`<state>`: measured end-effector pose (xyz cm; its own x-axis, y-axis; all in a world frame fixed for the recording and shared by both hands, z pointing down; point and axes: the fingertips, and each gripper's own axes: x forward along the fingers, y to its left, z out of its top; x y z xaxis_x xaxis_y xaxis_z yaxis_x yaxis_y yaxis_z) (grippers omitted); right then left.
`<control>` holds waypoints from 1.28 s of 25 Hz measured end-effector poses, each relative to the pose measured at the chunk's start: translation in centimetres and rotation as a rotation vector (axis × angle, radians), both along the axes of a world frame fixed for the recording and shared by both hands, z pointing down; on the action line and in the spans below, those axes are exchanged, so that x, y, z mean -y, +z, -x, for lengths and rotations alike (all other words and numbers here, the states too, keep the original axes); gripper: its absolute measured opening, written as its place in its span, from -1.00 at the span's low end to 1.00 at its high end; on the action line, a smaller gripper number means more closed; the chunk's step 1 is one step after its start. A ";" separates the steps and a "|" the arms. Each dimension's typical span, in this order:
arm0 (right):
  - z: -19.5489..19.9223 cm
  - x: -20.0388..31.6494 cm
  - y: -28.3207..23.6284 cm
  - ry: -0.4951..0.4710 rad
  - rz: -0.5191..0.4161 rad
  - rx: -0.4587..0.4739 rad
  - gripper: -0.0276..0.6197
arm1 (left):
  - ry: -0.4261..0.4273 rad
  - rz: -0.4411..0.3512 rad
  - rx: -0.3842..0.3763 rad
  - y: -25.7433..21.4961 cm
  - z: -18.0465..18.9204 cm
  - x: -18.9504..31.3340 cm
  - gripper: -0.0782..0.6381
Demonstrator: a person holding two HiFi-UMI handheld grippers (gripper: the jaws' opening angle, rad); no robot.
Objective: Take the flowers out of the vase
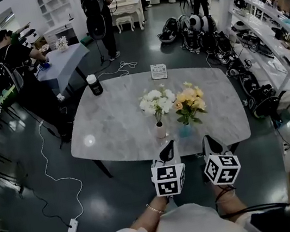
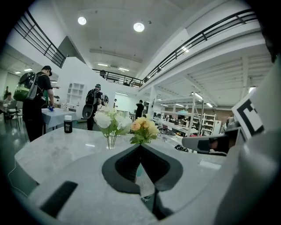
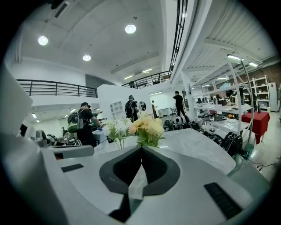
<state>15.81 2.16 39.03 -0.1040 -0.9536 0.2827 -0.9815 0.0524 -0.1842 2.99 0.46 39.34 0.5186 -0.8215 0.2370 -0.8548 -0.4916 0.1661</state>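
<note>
Left claw [image 1: 167, 147], right claw [image 1: 209, 140] clenched empty at near edge of grey marble table [image 1: 113, 124]; white flowers [image 1: 156, 101] in glass vase [image 1: 161, 131], yellow flowers [image 1: 189, 98] in blue vase [image 1: 185, 130] just beyond.

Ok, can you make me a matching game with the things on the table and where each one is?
Things:
1. white flowers
2. yellow flowers
3. black jar with a white lid
4. small card

Places:
A. middle of the far edge of the table
B. in the bluish vase
C. far left corner of the table
D. in the clear vase

Pairs: 1-D, 2-B, 3-C, 4-A
</note>
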 end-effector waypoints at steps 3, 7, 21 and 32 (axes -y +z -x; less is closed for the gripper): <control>0.0 2.4 0.1 0.016 0.004 0.005 -0.90 | 0.031 0.016 0.007 0.7 -0.6 2.0 -0.79; -0.2 4.5 0.6 0.048 0.012 0.013 -0.90 | 0.080 0.046 0.017 2.3 -1.6 3.8 -0.79; -2.4 7.9 3.4 0.064 0.088 0.070 -0.90 | 0.077 0.129 0.059 5.2 -3.0 7.6 -0.79; -3.6 8.4 4.5 0.006 0.132 0.066 -0.90 | 0.056 0.160 0.036 6.3 -4.3 8.0 -0.79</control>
